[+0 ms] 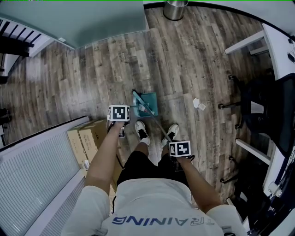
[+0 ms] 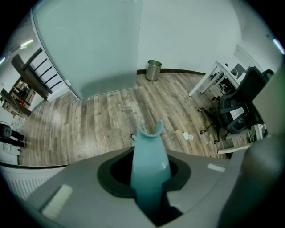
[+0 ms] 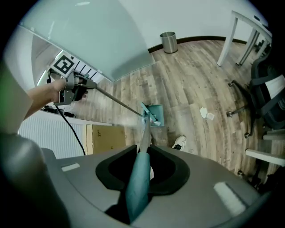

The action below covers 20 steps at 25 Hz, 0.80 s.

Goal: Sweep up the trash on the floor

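Observation:
A teal dustpan [image 1: 149, 102] [image 3: 156, 115] stands on the wood floor just ahead of the person's shoes [image 1: 142, 130], with the broom head at it. White crumpled paper trash [image 1: 198, 104] [image 2: 187, 136] [image 3: 205, 113] lies to the right of the pan, apart from it. My left gripper [image 1: 120, 129] [image 2: 150, 178] is shut on a teal handle with a forked tip [image 2: 149, 153]; its thin pole [image 3: 116, 102] slants down to the pan. My right gripper [image 1: 175, 144] [image 3: 141, 178] is shut on the teal broom handle [image 3: 139, 182], whose shaft also runs to the pan.
A metal bin [image 1: 175, 9] [image 3: 168, 42] stands by the far wall. Cardboard boxes [image 1: 90, 138] and a white slatted panel [image 1: 32, 170] are on the left. An office chair [image 1: 262, 110] and white desks [image 1: 251, 41] crowd the right side.

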### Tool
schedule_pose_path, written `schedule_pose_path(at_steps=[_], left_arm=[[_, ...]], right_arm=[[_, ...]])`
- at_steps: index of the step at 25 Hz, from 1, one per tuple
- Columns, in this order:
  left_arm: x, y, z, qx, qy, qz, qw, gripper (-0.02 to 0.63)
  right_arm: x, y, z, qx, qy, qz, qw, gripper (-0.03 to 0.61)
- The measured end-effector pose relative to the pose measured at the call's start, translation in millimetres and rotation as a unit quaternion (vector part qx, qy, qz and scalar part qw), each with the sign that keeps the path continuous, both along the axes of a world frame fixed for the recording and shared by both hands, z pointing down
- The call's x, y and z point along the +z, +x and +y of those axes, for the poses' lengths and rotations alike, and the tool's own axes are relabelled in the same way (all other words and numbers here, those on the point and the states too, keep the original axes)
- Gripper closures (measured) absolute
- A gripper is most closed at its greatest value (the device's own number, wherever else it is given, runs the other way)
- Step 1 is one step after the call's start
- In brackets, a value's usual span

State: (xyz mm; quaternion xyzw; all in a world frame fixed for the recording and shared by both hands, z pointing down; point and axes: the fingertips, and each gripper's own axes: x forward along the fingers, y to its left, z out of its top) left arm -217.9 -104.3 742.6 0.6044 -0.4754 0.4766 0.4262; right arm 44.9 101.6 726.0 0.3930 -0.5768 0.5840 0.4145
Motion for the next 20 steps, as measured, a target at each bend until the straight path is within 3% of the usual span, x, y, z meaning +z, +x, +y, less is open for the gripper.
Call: schedule_pose_path(at_steps=[3,10,14,18,20], left_arm=[[0.2,-2.0,-0.1,0.001,0.002,-0.002,1.0000,0.520],[-2.1,-0.1,-6.4,0.008,0.005,0.002,1.0000,0.520],[0.3,-2.6,-2.1,0.003,-0.001,-0.003,1.0000,0.520],[-0.3,-3.9,-3.3,0.004,-0.003,-0.002,1.0000,0.522],[-0.8,-4.0,-5.1,0.005,-0.002,-0.003,1.0000,0.522]], right_arm=[[-0.7,8.3,-7.9,0.004,0.003,-0.003,1.000,0.468],[-5.5,94.8,-13.8,0.127,-0.005,-0.005,0.992,0.468],[-7.6,171.5,-15.3,0.179,0.014,0.062,0.982,0.468],[-8.7,239.3,-20.0,0.253,0.023,0.132,0.958,0.468],[-5.9,263.0,-19.7,0.264,0.025,0.169,0.949,0.468]])
